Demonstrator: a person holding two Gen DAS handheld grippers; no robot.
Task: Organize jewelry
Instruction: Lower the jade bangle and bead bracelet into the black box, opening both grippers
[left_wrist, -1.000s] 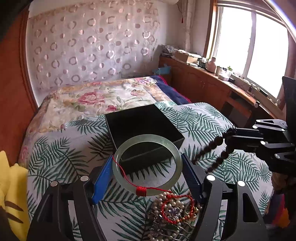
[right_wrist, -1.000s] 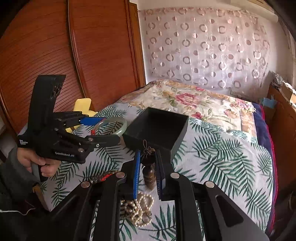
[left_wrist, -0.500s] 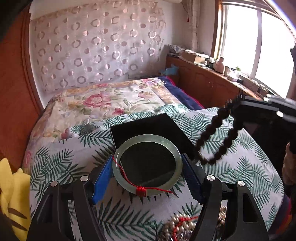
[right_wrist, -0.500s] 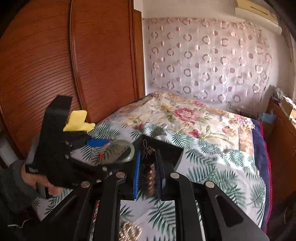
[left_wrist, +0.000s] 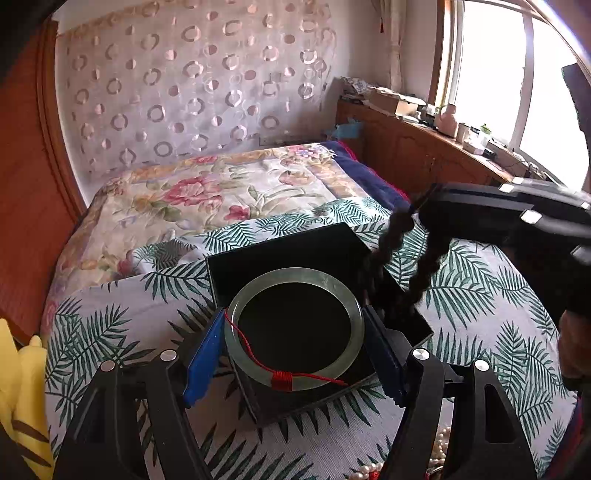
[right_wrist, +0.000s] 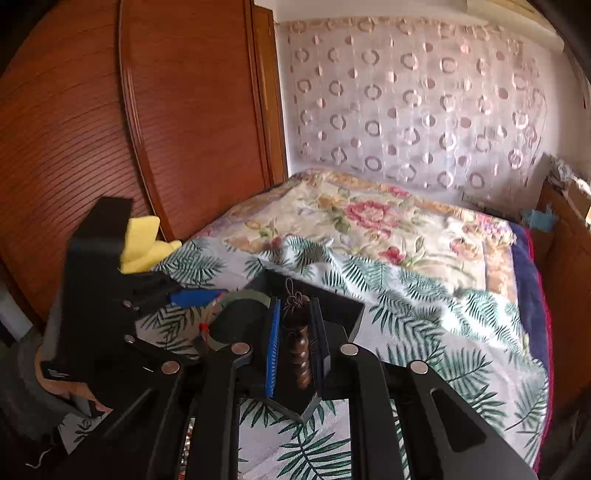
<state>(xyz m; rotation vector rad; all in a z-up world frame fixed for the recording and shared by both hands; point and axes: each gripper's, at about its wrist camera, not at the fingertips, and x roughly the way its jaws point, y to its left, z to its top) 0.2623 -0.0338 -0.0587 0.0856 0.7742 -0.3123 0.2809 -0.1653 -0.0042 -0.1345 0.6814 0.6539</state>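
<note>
My left gripper (left_wrist: 293, 332) is shut on a pale green jade bangle (left_wrist: 354, 314) with a red thread, held flat just above the open black box (left_wrist: 280, 247) on the leaf-print cloth. My right gripper (right_wrist: 295, 332) is shut on a dark brown bead bracelet (right_wrist: 299, 347), whose loop (left_wrist: 424, 266) hangs into the right side of the box. In the right wrist view the bangle (right_wrist: 243, 297) and the left gripper (right_wrist: 192, 297) show at left over the box (right_wrist: 343, 314).
A heap of pearl and red bead jewelry (left_wrist: 439, 446) lies on the cloth at the near right. A yellow plush (left_wrist: 22, 387) sits at the left edge. The bed's floral quilt (left_wrist: 221, 184) lies behind, and a wooden wardrobe (right_wrist: 129, 147) at left.
Both grippers have moved forward over the black box and lower. The bangle now hangs above the box's inside, and the bead loop has dropped into its right side.
</note>
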